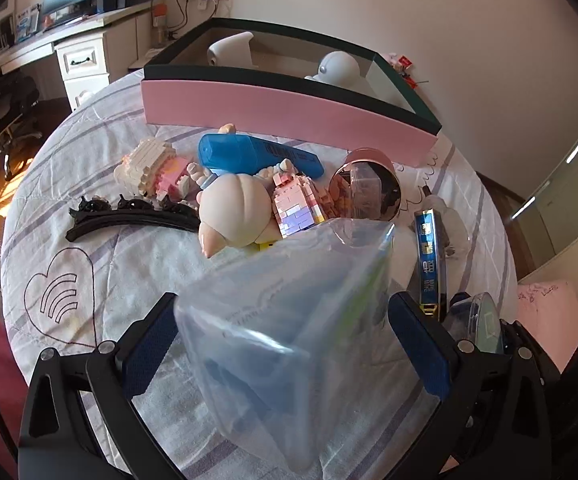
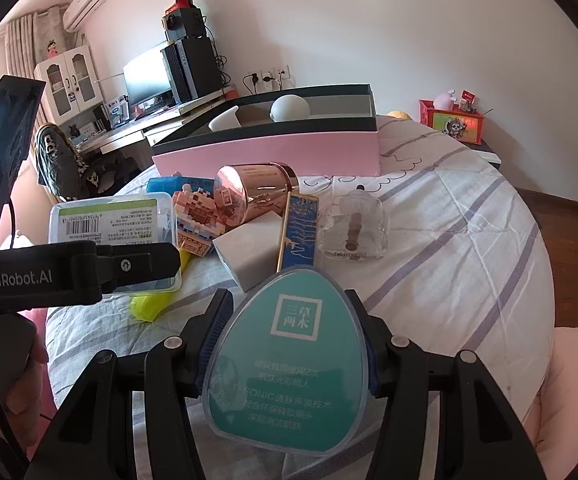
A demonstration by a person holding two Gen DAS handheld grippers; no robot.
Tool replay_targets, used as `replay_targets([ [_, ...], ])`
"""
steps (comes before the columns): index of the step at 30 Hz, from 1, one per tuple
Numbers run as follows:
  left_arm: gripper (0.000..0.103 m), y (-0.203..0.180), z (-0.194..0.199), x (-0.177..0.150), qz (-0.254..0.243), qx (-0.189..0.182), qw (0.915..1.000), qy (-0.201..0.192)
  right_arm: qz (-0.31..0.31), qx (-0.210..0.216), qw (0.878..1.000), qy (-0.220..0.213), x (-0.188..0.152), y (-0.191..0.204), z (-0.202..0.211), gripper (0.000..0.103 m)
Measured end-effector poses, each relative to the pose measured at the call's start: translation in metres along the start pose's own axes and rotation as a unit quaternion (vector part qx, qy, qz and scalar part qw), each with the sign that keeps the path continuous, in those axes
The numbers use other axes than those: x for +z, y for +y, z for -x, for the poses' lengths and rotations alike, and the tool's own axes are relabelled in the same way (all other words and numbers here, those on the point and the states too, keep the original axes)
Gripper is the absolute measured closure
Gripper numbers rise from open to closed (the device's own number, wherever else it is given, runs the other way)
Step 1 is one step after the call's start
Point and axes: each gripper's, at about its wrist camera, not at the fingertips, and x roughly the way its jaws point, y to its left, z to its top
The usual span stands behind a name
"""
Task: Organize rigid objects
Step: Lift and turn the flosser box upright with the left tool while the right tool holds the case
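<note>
My left gripper (image 1: 285, 312) is shut on a clear plastic box (image 1: 289, 332), which is tilted above the bed. In the right wrist view the same box (image 2: 109, 220) shows a green label and a barcode, with a left finger (image 2: 129, 266) across it. My right gripper (image 2: 289, 300) is shut on a teal egg-shaped package (image 2: 289, 364). Ahead stands an open pink box with a dark rim (image 1: 289, 116) (image 2: 269, 152), holding two white items. Before it lie a doll (image 1: 233, 208), block figures (image 1: 293, 204), a blue case (image 1: 257, 156) and a rose-gold jar (image 2: 257, 196).
A slim blue-and-gold box (image 2: 299, 228), a white block (image 2: 249, 252), a clear glass bottle (image 2: 353, 228) and a yellow item (image 2: 149, 304) lie on the striped bedspread (image 2: 469, 260). A black curved clip (image 1: 129, 216) lies to the left. A desk with a monitor (image 2: 145, 76) stands behind.
</note>
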Motion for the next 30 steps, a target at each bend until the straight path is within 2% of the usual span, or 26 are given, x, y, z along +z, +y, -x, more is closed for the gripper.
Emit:
replay_targets([
  [4, 0.002, -0.002, -0.008, -0.003, -0.017, 0.013, 0.9997, 0.008, -0.005, 0.006, 1.0, 0.003, 0.0, -0.002, -0.004, 0.046],
  [5, 0.012, -0.002, -0.007, -0.004, -0.02, 0.009, 0.9998, -0.002, -0.006, 0.007, 1.0, 0.002, 0.0, -0.003, -0.005, 0.046],
  [6, 0.03, -0.004, -0.004, -0.004, -0.029, 0.0, 0.9995, -0.008, -0.007, 0.007, 1.0, 0.002, 0.0, -0.003, -0.005, 0.046],
  [7, 0.042, -0.007, -0.003, -0.005, -0.041, -0.008, 0.9991, -0.006, -0.008, 0.008, 1.0, 0.002, 0.0, -0.003, -0.006, 0.046],
  [10, 0.042, -0.016, -0.001, -0.009, -0.07, 0.008, 0.9974, -0.017, -0.008, 0.007, 1.0, 0.002, 0.001, -0.003, -0.006, 0.046],
  [13, 0.045, -0.013, 0.005, -0.009, -0.067, 0.002, 0.9973, -0.027, -0.006, 0.004, 1.0, 0.002, 0.002, -0.002, -0.007, 0.046],
  [17, 0.066, -0.017, 0.02, -0.005, -0.089, -0.011, 0.9949, -0.046, -0.008, -0.002, 1.0, -0.003, 0.004, -0.001, -0.005, 0.046],
  [20, 0.069, -0.016, 0.016, -0.003, -0.093, -0.018, 0.9949, -0.035, -0.005, -0.005, 1.0, -0.009, 0.011, 0.0, -0.002, 0.046],
  [22, 0.069, -0.01, 0.016, -0.005, -0.083, -0.037, 0.9954, -0.029, 0.0, -0.01, 1.0, -0.015, 0.016, 0.002, 0.0, 0.046],
  [26, 0.069, -0.004, 0.023, -0.003, -0.076, -0.058, 0.9948, -0.034, 0.007, -0.014, 1.0, -0.016, 0.022, 0.004, -0.001, 0.046],
  [30, 0.071, -0.001, 0.029, 0.008, -0.076, -0.064, 0.994, -0.045, 0.015, -0.014, 1.0, -0.022, 0.029, 0.009, -0.002, 0.046],
])
